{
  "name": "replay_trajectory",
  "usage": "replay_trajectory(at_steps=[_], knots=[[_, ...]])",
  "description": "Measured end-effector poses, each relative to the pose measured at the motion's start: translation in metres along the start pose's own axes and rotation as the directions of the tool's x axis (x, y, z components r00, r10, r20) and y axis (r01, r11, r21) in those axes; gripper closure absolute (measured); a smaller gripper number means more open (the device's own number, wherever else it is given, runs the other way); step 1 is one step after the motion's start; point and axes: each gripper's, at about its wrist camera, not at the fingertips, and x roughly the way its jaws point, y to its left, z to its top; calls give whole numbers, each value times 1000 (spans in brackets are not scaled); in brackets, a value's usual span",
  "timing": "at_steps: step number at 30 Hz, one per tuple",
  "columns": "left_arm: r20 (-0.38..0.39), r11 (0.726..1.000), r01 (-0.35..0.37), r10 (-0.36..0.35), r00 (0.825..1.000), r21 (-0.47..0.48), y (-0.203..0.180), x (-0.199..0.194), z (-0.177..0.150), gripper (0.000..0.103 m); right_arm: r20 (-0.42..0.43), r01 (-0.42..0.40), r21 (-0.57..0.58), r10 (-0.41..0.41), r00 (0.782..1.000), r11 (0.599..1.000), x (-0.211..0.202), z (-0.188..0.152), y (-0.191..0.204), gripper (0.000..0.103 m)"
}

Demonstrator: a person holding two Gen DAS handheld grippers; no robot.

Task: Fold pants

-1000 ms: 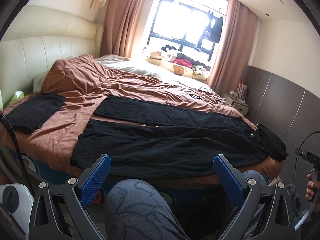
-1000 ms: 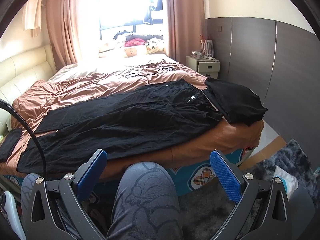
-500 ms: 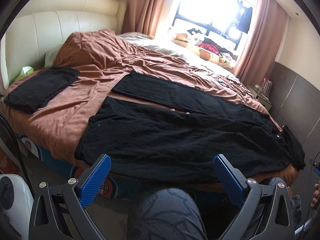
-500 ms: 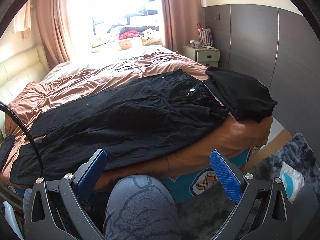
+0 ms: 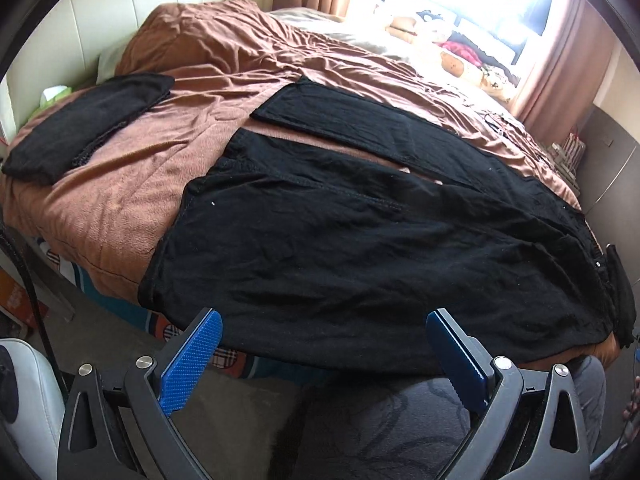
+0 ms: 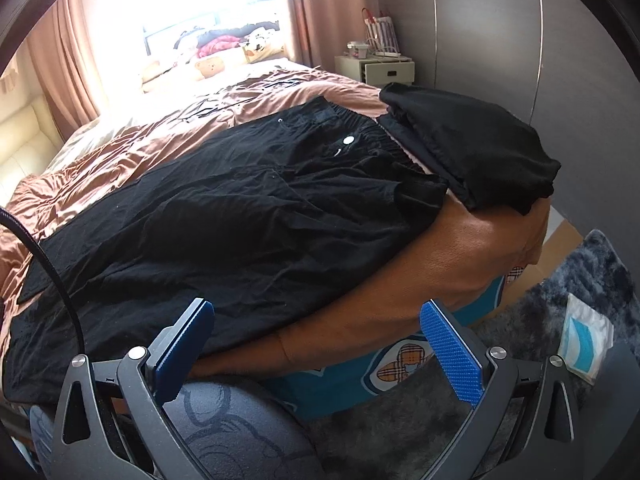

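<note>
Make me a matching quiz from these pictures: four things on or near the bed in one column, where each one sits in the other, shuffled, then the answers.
Things:
1. pants
2. folded black garment
3. folded dark cloth
4. nightstand

Places:
A. by the grey wall panels
B. spread flat along the bed's near edge
C. near the cream headboard
D. at the bed corner beside the waistband

Pairs: 1-B, 2-D, 3-C, 4-A
</note>
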Motion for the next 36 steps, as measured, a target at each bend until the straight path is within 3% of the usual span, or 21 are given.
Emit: replay_trajectory(at_steps=[3,6,11,15,19,24,27,33,36], knots=[[-14,1000,-18,18,1000,-1,3,5,0,1,-22,48,8,-48,999,999,15,8,-8,0],[-10,1000,-10,10,1000,-20,4,9,-2,1,-29,37,19,-37,999,999,29,13,-15,0],[-58,997,-83,83,995,1,0,20,-1,0,-63,15,71,-11,998,997,62,21,-35,0],[-69,999,-21,18,997,-42,4,24,-5,1,-42,-4,88,7,999,996,79,27,-44,0],[-45,997,7,-10,999,-74,9,26,-12,1,-36,-113,165,120,992,980,106,35,-62,0],[5,993,20,-20,1000,-116,18,24,-22,1,-38,-183,261,199,979,948,136,41,-88,0],[28,990,30,-26,999,-141,26,24,-25,5,-33,-214,292,233,972,932,144,40,-94,0],[54,982,33,-23,998,-186,43,26,-33,22,-20,-222,266,235,972,938,153,41,-93,0],[51,976,46,-36,998,-212,52,29,-36,23,-21,-235,284,251,968,930,153,41,-94,1]])
